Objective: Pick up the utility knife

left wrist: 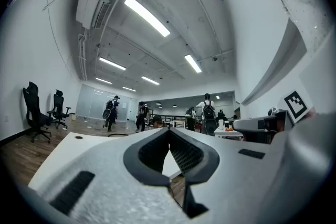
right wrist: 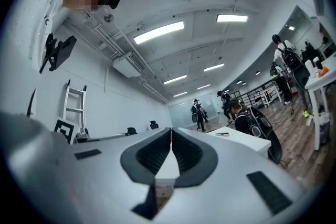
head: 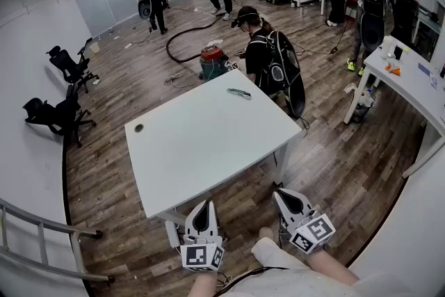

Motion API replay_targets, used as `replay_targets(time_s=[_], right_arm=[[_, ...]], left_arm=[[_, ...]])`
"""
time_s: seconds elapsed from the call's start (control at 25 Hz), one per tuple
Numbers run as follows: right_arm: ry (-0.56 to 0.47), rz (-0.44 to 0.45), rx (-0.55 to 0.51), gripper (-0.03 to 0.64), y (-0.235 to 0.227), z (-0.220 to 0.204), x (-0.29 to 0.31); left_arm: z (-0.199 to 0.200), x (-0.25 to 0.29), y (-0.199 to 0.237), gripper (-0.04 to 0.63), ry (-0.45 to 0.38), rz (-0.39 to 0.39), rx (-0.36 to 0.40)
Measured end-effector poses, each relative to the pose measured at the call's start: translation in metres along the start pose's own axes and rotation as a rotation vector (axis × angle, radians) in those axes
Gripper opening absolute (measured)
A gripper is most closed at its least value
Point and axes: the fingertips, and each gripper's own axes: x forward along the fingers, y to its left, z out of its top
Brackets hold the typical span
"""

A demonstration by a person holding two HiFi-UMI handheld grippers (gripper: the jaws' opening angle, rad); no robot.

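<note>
Utility knife, slim grey-green handle, lies untouched near the far edge of the white square table. Left gripper and right gripper sit off the table's near edge, jaws closed together, both empty. Step looks like approach; next move calls for a reach across the table and opened jaws.

Head view looks steeply down over the table, with the left gripper and right gripper nearest. Each gripper view looks level along its own jaws from low down. All three views share the table.
</note>
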Motion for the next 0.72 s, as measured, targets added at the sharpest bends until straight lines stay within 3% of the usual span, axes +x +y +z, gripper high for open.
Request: replay_targets(time_s=[0.44, 0.72], right_arm=[[0.022, -0.009, 0.041, 0.009, -0.065, -0.004, 0.065], [0.009, 0.001, 0.033, 0.009, -0.117, 0.008, 0.112]], left_arm=[[-0.014, 0.083, 0.026, 0.008, 0.038, 0.014, -0.013], [0.001, 0.159, 0.031, 0.008, 0.005, -0.005, 0.066]])
